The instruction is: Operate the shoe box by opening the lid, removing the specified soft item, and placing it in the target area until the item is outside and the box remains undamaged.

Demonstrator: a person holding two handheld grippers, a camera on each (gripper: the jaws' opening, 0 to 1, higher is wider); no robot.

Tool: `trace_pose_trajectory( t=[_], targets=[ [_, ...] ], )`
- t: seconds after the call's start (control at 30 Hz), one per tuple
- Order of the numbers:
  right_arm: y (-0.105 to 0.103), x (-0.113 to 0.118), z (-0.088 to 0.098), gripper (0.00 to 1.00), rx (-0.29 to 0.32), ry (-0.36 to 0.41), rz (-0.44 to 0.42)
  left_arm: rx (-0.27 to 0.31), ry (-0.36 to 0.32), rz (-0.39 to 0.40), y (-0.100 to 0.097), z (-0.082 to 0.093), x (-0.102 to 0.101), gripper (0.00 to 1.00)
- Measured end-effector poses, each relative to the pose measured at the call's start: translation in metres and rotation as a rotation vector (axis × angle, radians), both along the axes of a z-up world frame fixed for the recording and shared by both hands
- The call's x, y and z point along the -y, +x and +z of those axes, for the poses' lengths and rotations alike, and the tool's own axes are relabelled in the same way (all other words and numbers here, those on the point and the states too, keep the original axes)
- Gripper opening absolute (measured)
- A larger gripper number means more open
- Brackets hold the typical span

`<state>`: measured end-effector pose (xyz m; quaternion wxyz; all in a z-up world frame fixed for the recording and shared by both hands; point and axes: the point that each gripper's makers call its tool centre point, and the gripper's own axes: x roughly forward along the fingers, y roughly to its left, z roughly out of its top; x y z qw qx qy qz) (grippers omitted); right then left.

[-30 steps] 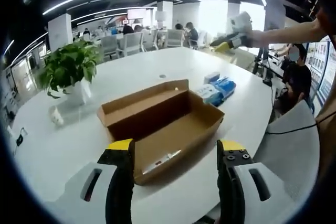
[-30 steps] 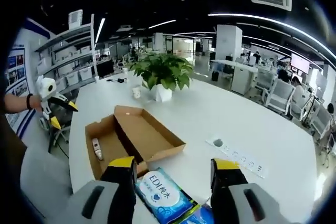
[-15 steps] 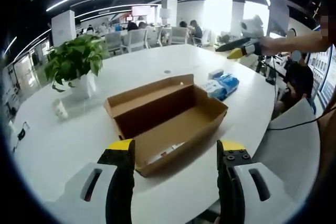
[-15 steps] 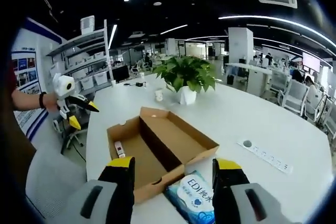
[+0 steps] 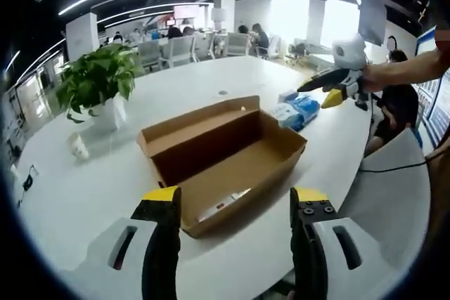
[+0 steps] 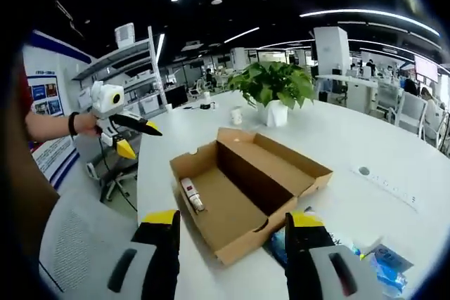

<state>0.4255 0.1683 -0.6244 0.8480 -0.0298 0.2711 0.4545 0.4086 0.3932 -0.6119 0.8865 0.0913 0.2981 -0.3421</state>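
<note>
Brown cardboard is what we work on here: the box (image 5: 223, 154) lies open on the white tabletop (image 5: 84, 194), its lid (image 6: 271, 158) folded back flat beside the tray, so the opening step looks done to us. Inside, near one end wall, rests a small pale tube-like item (image 6: 191, 194) with a red tip; in the left gripper view it shows as a light sliver on the tray floor (image 5: 219, 208). Whether this is the soft item meant, we cannot tell. Just beyond the box's far end lie blue-and-white tissue packs (image 5: 297, 112), which in the right gripper view sit just behind our right hand-held gripper (image 6: 234, 224); we judge they are either the removed goods or mark the target area, though nothing confirms it. Both tools hang above the tabletop with nothing between their yellow-tipped jaws, which stand wide apart. The left hand-held gripper (image 5: 234, 197) faces the box's near long side, and the right one approaches from the opposite end, seen in the left gripper view as a white-and-black tool (image 5: 337, 79) held out over the packs. We think holding them on opposite sides lets one steady the cardboard while the other reaches in. A potted plant (image 5: 97, 88) and a small cup (image 5: 78, 147) stand well apart from the box.
</note>
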Motion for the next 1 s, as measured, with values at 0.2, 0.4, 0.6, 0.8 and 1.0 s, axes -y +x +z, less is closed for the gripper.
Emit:
trace_pose_trajectory(
  t=[0.2, 0.4, 0.6, 0.8, 1.0],
  targets=[
    [-0.01, -0.003, -0.008, 0.58, -0.008, 0.008, -0.006, -0.002, -0.001, -0.016, 0.007, -0.001, 0.003, 0.63],
    [-0.018, 0.0, -0.009, 0.58, -0.008, 0.004, -0.017, -0.012, 0.014, -0.047, 0.011, -0.007, 0.008, 0.63],
    [-0.017, 0.008, -0.006, 0.58, -0.008, 0.015, -0.052, -0.007, 0.041, -0.07, 0.022, -0.008, 0.008, 0.63],
    [-0.022, 0.008, -0.005, 0.58, -0.001, 0.005, -0.056, -0.008, 0.085, -0.116, 0.039, -0.013, 0.01, 0.62],
    [-0.031, 0.011, -0.004, 0.58, 0.008, -0.012, -0.058, 0.002, 0.186, -0.191, 0.056, -0.021, 0.012, 0.62]
  ],
)
